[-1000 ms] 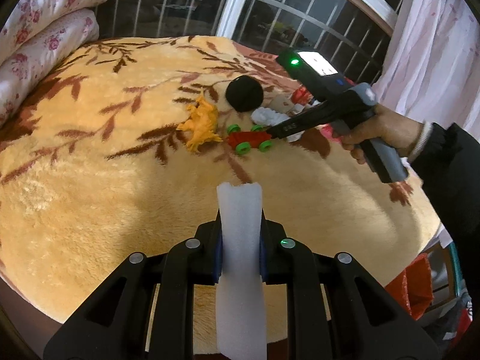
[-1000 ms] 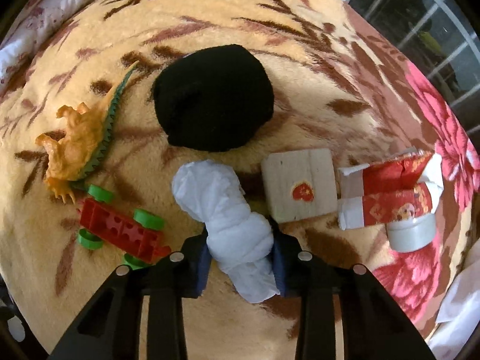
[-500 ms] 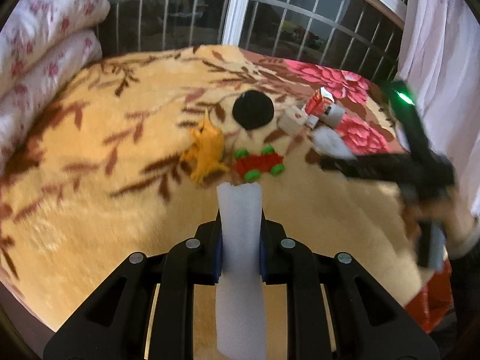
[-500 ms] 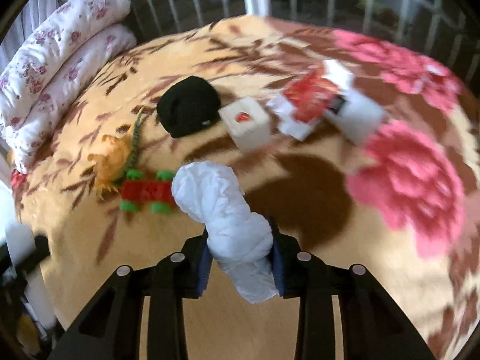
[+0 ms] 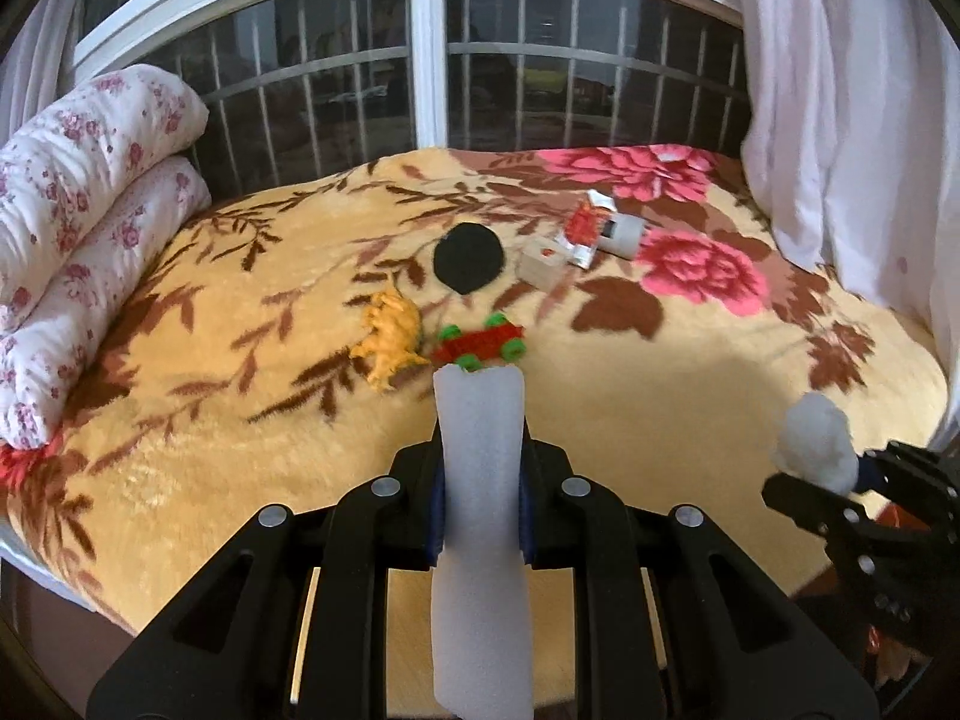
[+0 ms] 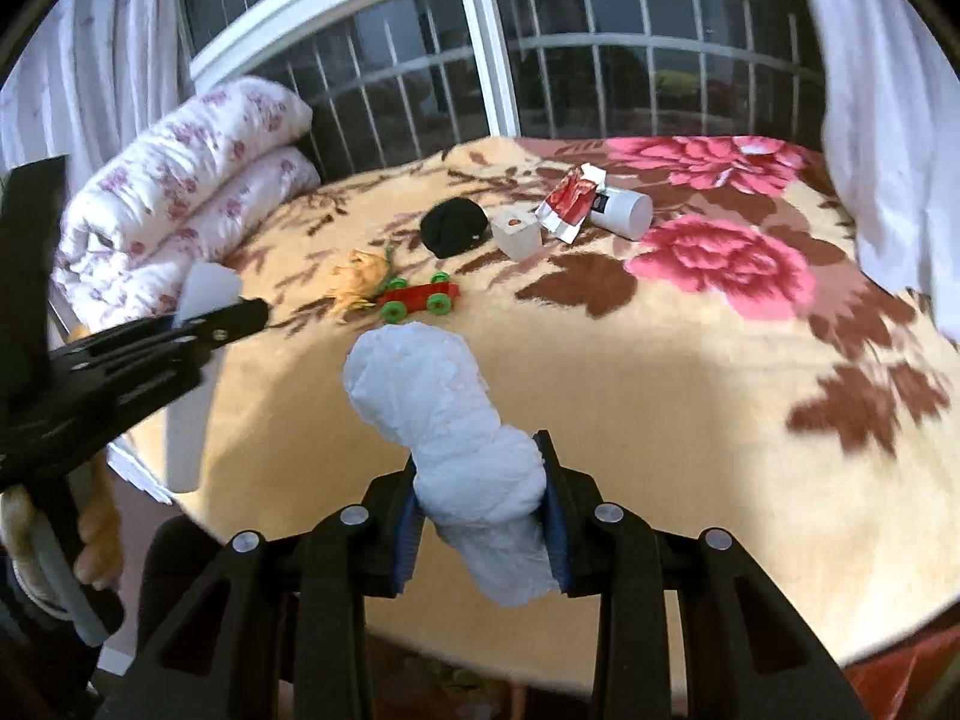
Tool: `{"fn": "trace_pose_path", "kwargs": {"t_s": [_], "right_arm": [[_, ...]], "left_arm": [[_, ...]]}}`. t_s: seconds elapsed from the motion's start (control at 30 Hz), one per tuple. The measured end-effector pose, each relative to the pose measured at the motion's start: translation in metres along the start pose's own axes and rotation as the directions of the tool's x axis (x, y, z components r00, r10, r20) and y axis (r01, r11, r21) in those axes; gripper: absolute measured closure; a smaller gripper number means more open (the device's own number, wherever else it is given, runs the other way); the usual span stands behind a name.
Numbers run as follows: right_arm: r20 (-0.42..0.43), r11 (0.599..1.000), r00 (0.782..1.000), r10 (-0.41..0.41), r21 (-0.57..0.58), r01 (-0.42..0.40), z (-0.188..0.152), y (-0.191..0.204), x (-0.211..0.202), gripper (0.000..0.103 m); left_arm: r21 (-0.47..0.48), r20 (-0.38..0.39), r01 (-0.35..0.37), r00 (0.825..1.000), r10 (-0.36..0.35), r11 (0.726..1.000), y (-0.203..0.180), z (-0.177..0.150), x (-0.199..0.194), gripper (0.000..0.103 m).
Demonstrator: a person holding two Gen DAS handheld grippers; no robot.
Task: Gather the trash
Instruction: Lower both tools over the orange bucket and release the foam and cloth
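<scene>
My left gripper point(image 5: 480, 468) is shut on a white foam strip point(image 5: 480, 516) that stands up between its pads; it also shows at the left of the right wrist view, the foam strip point(image 6: 201, 324) hanging from it. My right gripper point(image 6: 480, 516) is shut on a crumpled white tissue wad point(image 6: 444, 414), held over the near edge of the bed. That tissue wad point(image 5: 816, 441) appears at the lower right of the left wrist view. A red and white wrapper point(image 6: 567, 204) and a white cup lying on its side point(image 6: 621, 213) lie far back on the blanket.
On the yellow floral blanket point(image 5: 600, 396) lie an orange toy dinosaur point(image 5: 390, 339), a red toy car with green wheels point(image 5: 480, 343), a black ball of cloth point(image 5: 468, 258) and a small wooden block point(image 5: 540, 264). Rolled floral bedding point(image 5: 84, 228) lies left, curtains point(image 5: 852, 120) right, barred window behind.
My right gripper has lifted the tissue wad off the blanket beside the block and drawn it back to the bed's near edge. The left gripper pulled back a little and rose, foam still held.
</scene>
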State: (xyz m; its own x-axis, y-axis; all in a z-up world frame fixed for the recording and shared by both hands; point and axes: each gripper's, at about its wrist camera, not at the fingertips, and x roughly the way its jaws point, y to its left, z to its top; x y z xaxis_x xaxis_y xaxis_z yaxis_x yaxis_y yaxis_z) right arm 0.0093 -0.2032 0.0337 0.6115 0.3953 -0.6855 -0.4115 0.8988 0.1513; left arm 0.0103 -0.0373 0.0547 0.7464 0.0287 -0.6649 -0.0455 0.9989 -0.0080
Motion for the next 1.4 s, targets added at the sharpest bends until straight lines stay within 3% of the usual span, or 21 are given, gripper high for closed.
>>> {"fn": "trace_pose_path", "kwargs": {"t_s": [0.2, 0.37, 0.47, 0.6, 0.8, 1.03, 1.07, 1.13, 1.17, 1.2, 1.27, 1.4], "right_arm": [[0.014, 0.997, 0.998, 0.059, 0.056, -0.059, -0.044, 0.013, -0.033, 0.069], [-0.020, 0.994, 0.994, 0.106, 0.034, -0.105, -0.082, 0.031, -0.050, 0.069], [-0.061, 0.994, 0.992, 0.108, 0.005, -0.108, -0.104, 0.040, -0.050, 0.069], [-0.167, 0.996, 0.984, 0.066, -0.047, -0.075, -0.136, 0.046, -0.029, 0.069], [-0.285, 0.998, 0.957, 0.061, 0.003, -0.063, -0.155, 0.037, 0.002, 0.069], [-0.349, 0.999, 0.936, 0.050, 0.008, -0.050, -0.161, 0.032, 0.025, 0.066], [-0.358, 0.999, 0.933, 0.049, 0.004, -0.051, -0.161, 0.032, 0.027, 0.059], [-0.363, 0.999, 0.931, 0.041, 0.000, -0.044, -0.163, 0.033, 0.031, 0.036], [-0.356, 1.000, 0.934, 0.028, -0.004, -0.031, -0.163, 0.031, 0.032, 0.035], [-0.359, 1.000, 0.933, 0.020, -0.006, -0.024, -0.164, 0.030, 0.032, 0.035], [-0.356, 1.000, 0.934, 0.020, 0.006, -0.019, -0.164, 0.026, 0.030, 0.035], [-0.336, 1.000, 0.942, 0.016, 0.026, -0.008, -0.158, 0.016, 0.020, 0.035]], "left_arm": [[0.029, -0.004, 0.019, 1.000, -0.019, 0.999, -0.009, -0.024, -0.026, 0.086], [0.077, 0.002, 0.100, 0.995, -0.101, 0.992, -0.014, -0.059, -0.068, 0.086], [0.094, -0.047, 0.169, 0.985, -0.165, 0.981, -0.014, -0.087, -0.079, 0.086], [0.118, -0.148, 0.212, 0.970, -0.194, 0.970, -0.014, -0.126, -0.067, 0.086], [0.140, -0.297, 0.247, 0.934, -0.197, 0.959, -0.010, -0.169, -0.028, 0.086], [0.122, -0.375, 0.286, 0.900, -0.223, 0.951, -0.010, -0.183, -0.001, 0.084], [0.126, -0.390, 0.306, 0.890, -0.236, 0.944, -0.012, -0.184, 0.001, 0.081], [0.151, -0.424, 0.311, 0.878, -0.223, 0.938, -0.016, -0.191, 0.009, 0.057], [0.160, -0.429, 0.294, 0.880, -0.202, 0.942, -0.017, -0.192, 0.013, 0.032], [0.165, -0.430, 0.282, 0.883, -0.189, 0.945, -0.017, -0.195, 0.015, 0.025], [0.161, -0.435, 0.288, 0.879, -0.194, 0.944, -0.015, -0.197, 0.015, 0.025], [0.171, -0.408, 0.282, 0.892, -0.192, 0.944, -0.011, -0.191, 0.007, 0.025]]}}
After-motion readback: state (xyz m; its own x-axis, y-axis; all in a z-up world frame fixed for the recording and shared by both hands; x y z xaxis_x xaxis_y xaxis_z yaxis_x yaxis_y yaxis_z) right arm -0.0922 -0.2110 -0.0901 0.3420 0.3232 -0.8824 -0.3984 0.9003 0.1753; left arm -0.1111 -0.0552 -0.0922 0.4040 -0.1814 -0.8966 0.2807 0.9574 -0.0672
